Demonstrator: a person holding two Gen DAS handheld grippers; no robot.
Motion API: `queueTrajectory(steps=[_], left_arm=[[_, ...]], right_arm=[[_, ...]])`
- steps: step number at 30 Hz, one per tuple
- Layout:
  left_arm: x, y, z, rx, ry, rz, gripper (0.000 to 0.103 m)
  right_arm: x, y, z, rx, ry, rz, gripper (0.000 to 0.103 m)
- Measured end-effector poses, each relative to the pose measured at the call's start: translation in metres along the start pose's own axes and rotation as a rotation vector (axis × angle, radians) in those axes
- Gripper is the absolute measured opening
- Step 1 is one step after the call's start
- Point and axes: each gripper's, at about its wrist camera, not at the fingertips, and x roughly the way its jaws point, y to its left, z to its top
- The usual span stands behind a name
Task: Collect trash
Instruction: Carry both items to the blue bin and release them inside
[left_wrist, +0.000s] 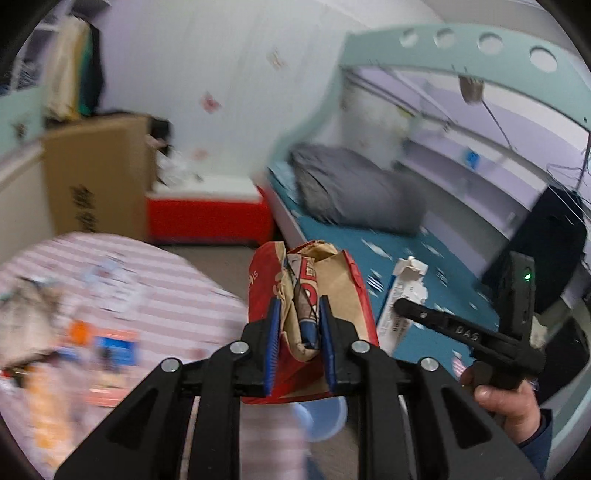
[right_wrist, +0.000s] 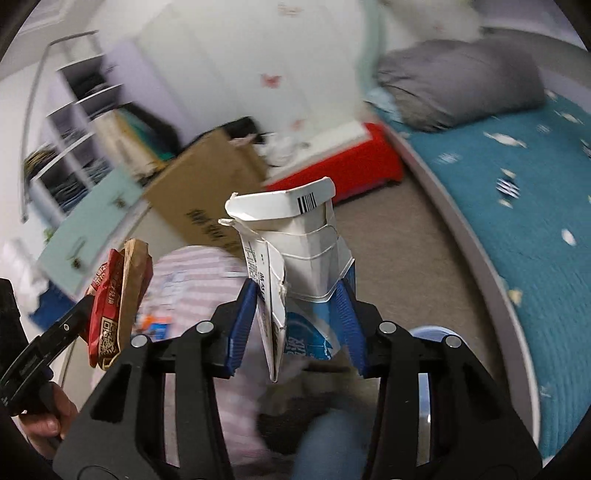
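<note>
Left gripper (left_wrist: 300, 334): squeezed tight on crumpled red and brown snack bag (left_wrist: 314, 288), held in the air | right gripper (right_wrist: 297, 325): clamped on torn white and blue milk carton (right_wrist: 295, 258), sticking up

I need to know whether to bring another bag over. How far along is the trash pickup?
Mid-run. In hand: the left tool is shut on a crumpled red snack bag, and the right tool grips a flattened white and blue carton. Neither piece is binned yet. Left: blurred litter lies on the striped cloth. What has already been collected is not visible.
</note>
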Motion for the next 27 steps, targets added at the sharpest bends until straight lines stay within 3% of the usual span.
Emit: queueTrajectory(steps=[4,9,15,20,22,23,24,27], left_arm=[[0.076,-0.033,-0.016,0.010,0.117,-0.037,0.019],[0.176,-0.060,-0.054,0.005,0.313,-0.038,0.019],[0.261,-0.060,-0.098,0.009,0.507,0.029,0.020],[0.311,-0.056,-0.119,0.018,0.605,0.077,0.020],[0.331,-0.059,-0.129,0.023,0.651,0.090,0.022],[0.329,-0.053,-0.133,0.020,0.668,0.089,0.022],[0.333,-0.053,-0.136,0.020,0.688,0.091,0.027],[0.344,-0.054,-0.147,0.030,0.747,0.070,0.075]], right_arm=[[0.013,-0.065,-0.014,0.102,0.047,-0.078,0.044],[0.065,-0.141,-0.049,0.238,0.180,-0.140,0.044],[0.125,-0.191,-0.091,0.361,0.305,-0.163,0.044],[0.161,-0.219,-0.113,0.444,0.372,-0.149,0.043],[0.175,-0.233,-0.120,0.480,0.396,-0.150,0.051],[0.179,-0.237,-0.122,0.497,0.409,-0.145,0.062],[0.185,-0.243,-0.127,0.521,0.424,-0.139,0.068],[0.180,-0.257,-0.134,0.550,0.426,-0.176,0.076]])
